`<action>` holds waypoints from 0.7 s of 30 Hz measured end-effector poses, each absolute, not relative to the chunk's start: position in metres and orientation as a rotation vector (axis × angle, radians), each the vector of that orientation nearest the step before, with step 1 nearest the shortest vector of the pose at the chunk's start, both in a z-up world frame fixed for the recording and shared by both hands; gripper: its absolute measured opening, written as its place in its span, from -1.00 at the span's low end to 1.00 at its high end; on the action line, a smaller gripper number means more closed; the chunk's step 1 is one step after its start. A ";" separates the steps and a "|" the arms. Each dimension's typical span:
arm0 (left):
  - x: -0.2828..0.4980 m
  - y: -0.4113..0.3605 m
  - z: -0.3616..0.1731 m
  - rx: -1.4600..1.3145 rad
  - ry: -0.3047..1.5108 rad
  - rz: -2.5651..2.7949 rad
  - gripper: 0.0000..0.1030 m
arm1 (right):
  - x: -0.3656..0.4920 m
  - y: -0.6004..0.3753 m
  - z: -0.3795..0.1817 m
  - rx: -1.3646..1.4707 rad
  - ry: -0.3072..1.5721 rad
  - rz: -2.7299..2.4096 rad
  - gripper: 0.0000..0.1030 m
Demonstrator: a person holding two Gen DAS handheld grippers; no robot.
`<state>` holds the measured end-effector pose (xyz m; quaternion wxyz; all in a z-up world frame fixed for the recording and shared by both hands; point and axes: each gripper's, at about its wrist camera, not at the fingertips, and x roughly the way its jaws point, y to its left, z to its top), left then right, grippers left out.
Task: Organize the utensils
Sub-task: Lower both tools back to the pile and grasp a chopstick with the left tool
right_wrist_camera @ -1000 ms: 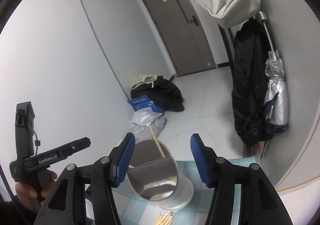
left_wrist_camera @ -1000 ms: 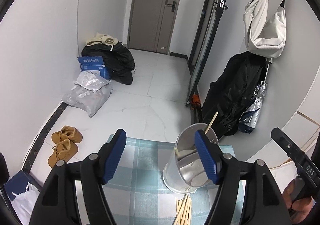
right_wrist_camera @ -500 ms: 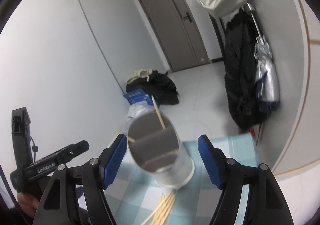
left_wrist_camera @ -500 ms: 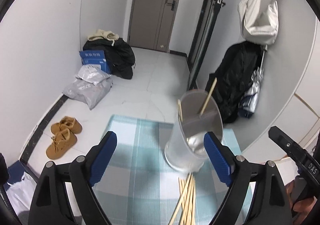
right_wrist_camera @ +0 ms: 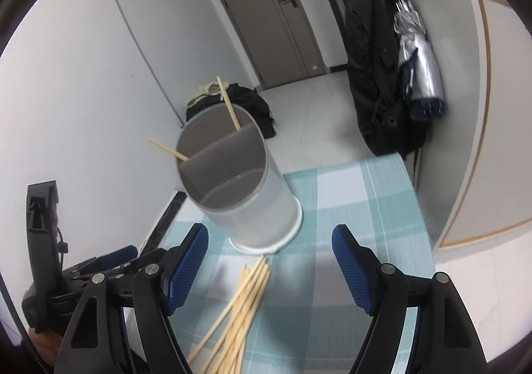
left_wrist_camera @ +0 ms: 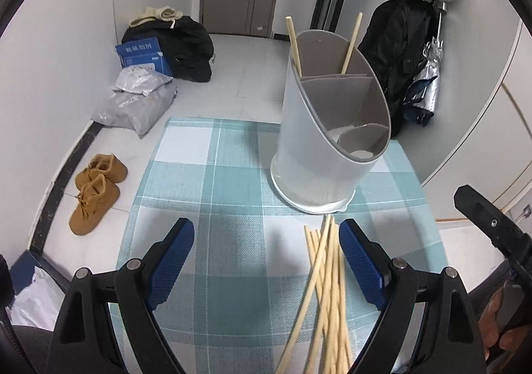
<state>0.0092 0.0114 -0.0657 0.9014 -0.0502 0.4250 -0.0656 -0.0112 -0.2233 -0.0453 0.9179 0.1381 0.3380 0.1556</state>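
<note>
Both grippers are spread wide with nothing between the pads. Left gripper hangs over the checked teal cloth, and its right pad sits just beside the loose chopsticks without pinching them. Right gripper hovers over the same pile of chopsticks, also not touching as far as I can see.

That bundle lies fanned out on the cloth, tips pointing at the base of the utensil holder and nearly touching it. The holder is a pale grey tub with a slanted rim and inner dividers, standing upright on the far part of the cloth. Two chopsticks already stand in its back compartment, leaning apart from each other.

Beyond the table, on the floor: a pair of tan boots, grey plastic parcels, a blue box and a black bag. A folded silver umbrella hangs by the wall on the right.
</note>
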 end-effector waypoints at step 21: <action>0.042 -0.015 -0.112 -0.002 1.086 -0.196 0.66 | -0.005 -0.233 -0.065 0.273 0.716 0.275 0.49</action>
